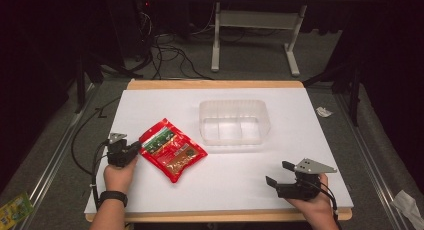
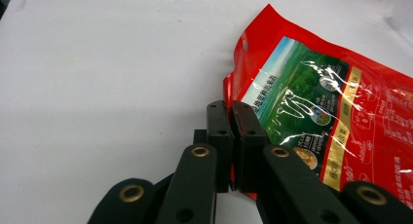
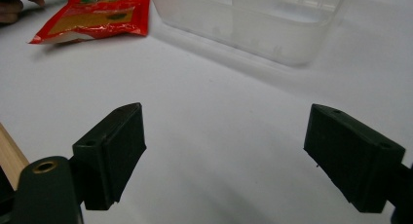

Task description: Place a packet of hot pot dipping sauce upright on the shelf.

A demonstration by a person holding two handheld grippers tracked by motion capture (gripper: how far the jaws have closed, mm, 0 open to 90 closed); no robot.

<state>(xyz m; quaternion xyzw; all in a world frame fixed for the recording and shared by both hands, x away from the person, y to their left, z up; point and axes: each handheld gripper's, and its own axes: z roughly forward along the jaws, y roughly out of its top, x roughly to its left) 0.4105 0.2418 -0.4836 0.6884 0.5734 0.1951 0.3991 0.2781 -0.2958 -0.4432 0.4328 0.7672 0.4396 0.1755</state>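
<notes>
The glossy red foil snack pouch (image 1: 172, 149) lies flat on the white counter (image 1: 240, 185), just left of the clear plastic tub (image 1: 234, 122). The left hand-held gripper (image 2: 232, 112) has pinched tight onto the pouch's sealed edge near a corner. The right hand-held gripper (image 3: 224, 156) hangs wide and empty, well apart. The pouch looks light, limp and slippery, so the flat seam is probably the surest hold.

The pouch (image 1: 172, 149) is glossy red with a green landscape picture and gold bands; the tub (image 1: 234, 122) is clear, the surface (image 1: 235, 177) white.
</notes>
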